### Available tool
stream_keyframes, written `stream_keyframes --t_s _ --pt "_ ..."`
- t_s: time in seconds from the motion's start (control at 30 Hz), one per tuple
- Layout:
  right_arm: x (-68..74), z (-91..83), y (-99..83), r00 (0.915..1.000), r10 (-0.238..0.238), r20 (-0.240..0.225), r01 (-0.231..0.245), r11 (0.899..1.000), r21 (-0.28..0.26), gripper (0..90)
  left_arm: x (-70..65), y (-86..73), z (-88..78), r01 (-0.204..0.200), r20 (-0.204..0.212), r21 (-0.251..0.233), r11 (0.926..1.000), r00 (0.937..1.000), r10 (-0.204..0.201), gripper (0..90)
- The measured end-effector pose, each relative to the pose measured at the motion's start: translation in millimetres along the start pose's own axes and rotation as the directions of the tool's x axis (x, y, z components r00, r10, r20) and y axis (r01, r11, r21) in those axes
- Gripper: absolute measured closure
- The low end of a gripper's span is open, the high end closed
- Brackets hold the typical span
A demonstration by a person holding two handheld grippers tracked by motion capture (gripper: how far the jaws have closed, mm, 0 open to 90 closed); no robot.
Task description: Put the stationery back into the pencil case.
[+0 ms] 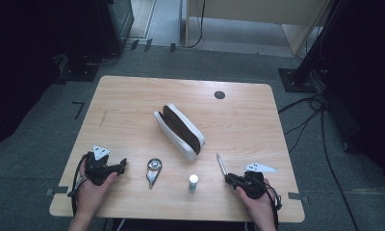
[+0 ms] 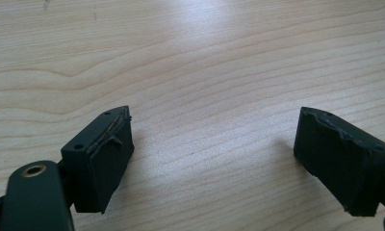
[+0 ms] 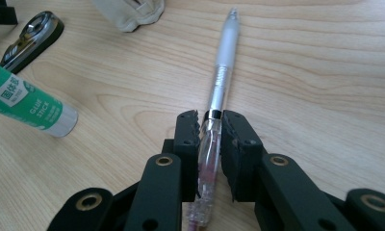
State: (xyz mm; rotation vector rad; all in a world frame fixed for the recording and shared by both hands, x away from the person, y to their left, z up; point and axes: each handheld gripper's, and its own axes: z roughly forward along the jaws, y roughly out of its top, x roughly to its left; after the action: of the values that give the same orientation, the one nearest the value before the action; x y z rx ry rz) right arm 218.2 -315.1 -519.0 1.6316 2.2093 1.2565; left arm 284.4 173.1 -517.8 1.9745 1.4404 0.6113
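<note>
Mechanical pencil (image 3: 219,91) clamped at its clear barrel between the closed jaws of the right gripper (image 3: 211,126), tip aimed toward the open white pencil case (image 1: 179,131), likely for stowing inside. Glue stick (image 1: 193,182) and metal clip-like object (image 1: 153,170) nearby on the wooden table (image 1: 133,96). Left gripper (image 2: 212,144) low over bare wood, jaws spread wide and empty, probably waiting.

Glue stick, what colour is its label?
Green with white writing on the glue stick, best seen in the right gripper view.

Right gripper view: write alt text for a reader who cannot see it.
The right gripper is shut on a clear pen that points away across a wooden table. A green glue stick lies at left, with a black and silver tool and the corner of a pale pouch beyond it.
</note>
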Motion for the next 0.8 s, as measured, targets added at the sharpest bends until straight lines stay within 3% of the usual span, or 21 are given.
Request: stream_keyframes --t_s 0.13,0.2,0.27,0.33,0.37,0.5,0.53,0.6,0.7,0.8 --pt "6.4 1.6 0.0 0.9985 -0.044 0.034 0.044 0.999 0.004 78.2 -0.2 0.0 0.2 0.003 0.000 -0.002 1.0000 1.0000 -0.003 13.9" --pt "11.7 2.6 -0.2 0.9909 -0.107 0.082 0.106 0.994 0.007 78.9 0.0 0.0 0.0 0.000 0.000 0.000 1.0000 1.0000 0.000 13.9" --pt "18.1 3.4 -0.7 0.9730 -0.188 0.133 0.187 0.982 0.025 79.2 0.0 0.0 0.0 0.000 0.000 0.000 1.0000 1.0000 0.000 13.9" --pt "24.4 4.8 -2.7 0.9458 -0.274 0.174 0.271 0.962 0.039 79.0 0.0 0.0 0.0 0.000 0.000 0.000 1.0000 1.0000 0.000 13.9" --pt "25.7 5.2 -3.4 0.9401 -0.290 0.180 0.287 0.957 0.040 79.0 0.0 0.0 0.0 0.000 0.000 0.000 1.0000 1.0000 0.000 13.9" --pt "21.0 4.2 -4.4 0.9484 -0.275 0.158 0.275 0.961 0.021 79.2 0.0 0.0 0.0 0.000 0.000 0.000 1.0000 1.0000 0.000 13.9" --pt "20.3 4.7 -5.9 0.9448 -0.286 0.160 0.288 0.957 0.007 79.2 0.0 -0.1 0.0 0.000 0.000 0.000 1.0000 1.0000 0.000 13.9" --pt "21.0 4.0 -6.7 0.9502 -0.263 0.166 0.267 0.964 0.003 79.8 -0.2 -0.1 0.2 0.003 0.000 -0.002 1.0000 1.0000 -0.003 13.9" --pt "25.0 4.5 -5.4 0.9408 -0.277 0.195 0.278 0.960 0.021 80.2 0.0 0.0 0.0 0.000 0.000 0.000 1.0000 1.0000 0.000 13.9" --pt "23.1 4.5 -6.0 0.9513 -0.246 0.186 0.250 0.968 0.001 80.3 -0.2 0.0 0.2 0.003 0.000 -0.002 1.0000 1.0000 -0.003 13.9"
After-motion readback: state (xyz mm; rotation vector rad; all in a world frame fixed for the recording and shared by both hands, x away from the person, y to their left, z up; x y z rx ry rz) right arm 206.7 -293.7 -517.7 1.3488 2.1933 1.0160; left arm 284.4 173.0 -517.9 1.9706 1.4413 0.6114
